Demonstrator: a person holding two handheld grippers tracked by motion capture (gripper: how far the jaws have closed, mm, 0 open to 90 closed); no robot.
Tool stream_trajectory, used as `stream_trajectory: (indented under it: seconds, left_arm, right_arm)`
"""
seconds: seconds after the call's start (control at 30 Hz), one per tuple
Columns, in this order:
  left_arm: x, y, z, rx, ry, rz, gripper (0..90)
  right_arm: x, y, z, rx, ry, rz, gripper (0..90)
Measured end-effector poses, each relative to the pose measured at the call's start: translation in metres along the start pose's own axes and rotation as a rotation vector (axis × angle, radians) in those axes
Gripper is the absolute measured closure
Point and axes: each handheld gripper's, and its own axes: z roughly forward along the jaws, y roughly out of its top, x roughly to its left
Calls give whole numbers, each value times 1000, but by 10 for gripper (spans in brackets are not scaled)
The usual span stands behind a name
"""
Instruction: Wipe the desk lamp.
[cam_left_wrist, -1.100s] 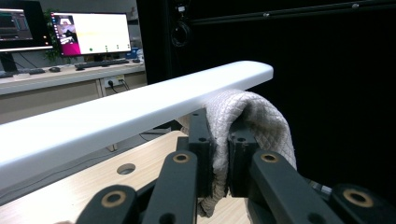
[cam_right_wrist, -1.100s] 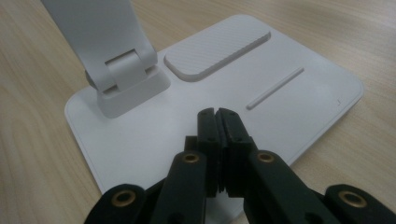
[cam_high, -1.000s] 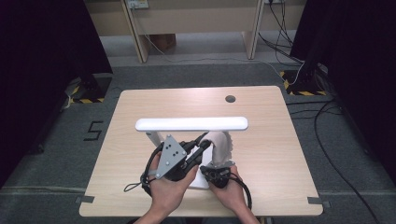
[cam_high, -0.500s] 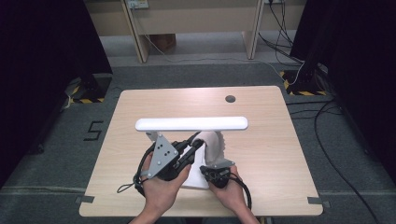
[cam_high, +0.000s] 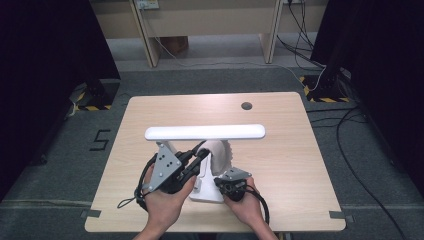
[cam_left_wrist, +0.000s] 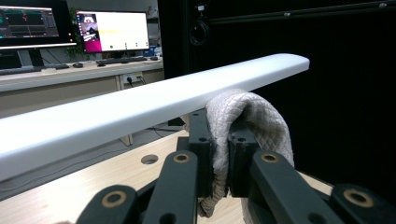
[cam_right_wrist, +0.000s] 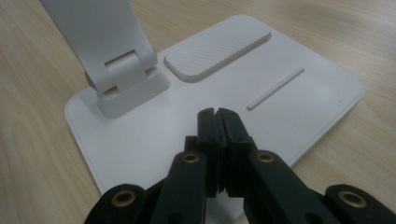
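Note:
A white desk lamp stands near the table's front edge, its long bar head (cam_high: 205, 132) level above its flat base (cam_high: 207, 194). My left gripper (cam_high: 202, 153) is shut on a grey quilted cloth (cam_high: 219, 152). In the left gripper view the cloth (cam_left_wrist: 252, 116) folds over the jaws of the left gripper (cam_left_wrist: 219, 140) and touches the underside of the bar head (cam_left_wrist: 140, 107). My right gripper (cam_high: 218, 184) is shut with nothing in it. In the right gripper view the right gripper (cam_right_wrist: 218, 114) rests its tips on the base (cam_right_wrist: 299, 102), beside the lamp's hinged arm (cam_right_wrist: 123, 70).
The wooden table (cam_high: 300, 165) has a round cable hole (cam_high: 246, 105) at the back right. Cables trail on the floor to the right. Monitors (cam_left_wrist: 112, 30) stand on a desk beyond the table in the left gripper view.
My left gripper has shifted a little to the left with the cloth, under the lamp head. The right gripper has stayed on the base.

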Motion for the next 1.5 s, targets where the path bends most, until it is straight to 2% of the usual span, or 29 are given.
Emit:
stream_trajectory:
  seconds: [0.13,1.5]
  left_arm:
    - [2,-1,-3,4,6,-18,834]
    - [30,-8,-34,1,105,-38,835]
  right_arm:
    - [0,0,0,0,1,-1,887]
    - [2,0,1,-4,3,5,887]
